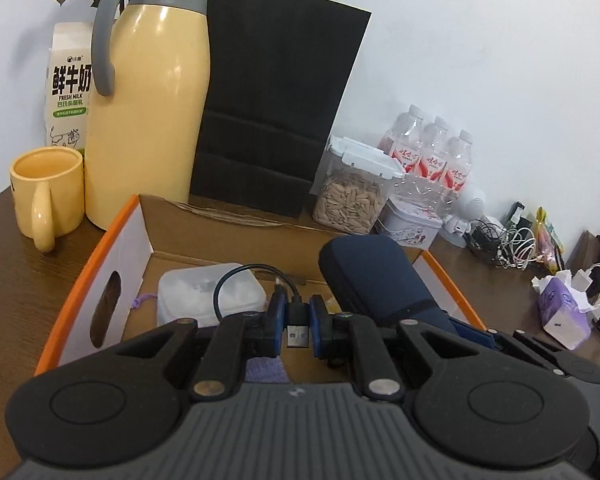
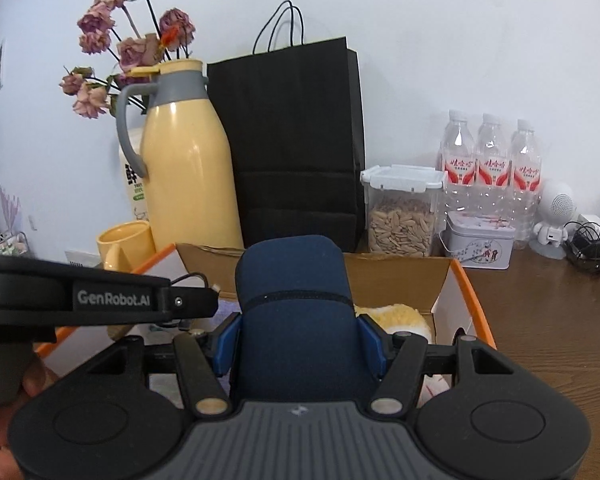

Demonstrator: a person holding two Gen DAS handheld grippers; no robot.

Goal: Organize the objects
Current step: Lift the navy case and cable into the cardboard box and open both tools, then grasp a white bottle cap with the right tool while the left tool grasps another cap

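So the left gripper (image 1: 298,320) has its blue pads pinched nearly together on the plug of a short black USB cable (image 1: 256,280), whose thin rubbery loop curls over a frosted plastic case (image 1: 204,292) lying in the orange-edged cardboard box (image 1: 100,264). The right gripper (image 2: 300,344) holds a rounded navy fabric pouch (image 2: 296,312) between its half-spread jaws, above the same box and a fluffy yellow cloth (image 2: 396,316). Not much room at the back: a glossy yellow thermos jug (image 1: 152,112), black paper bag (image 1: 276,92) and clear seed container (image 1: 352,196) stand close behind the box's far flap, with bare wood-grain table (image 2: 540,320) off to the right.
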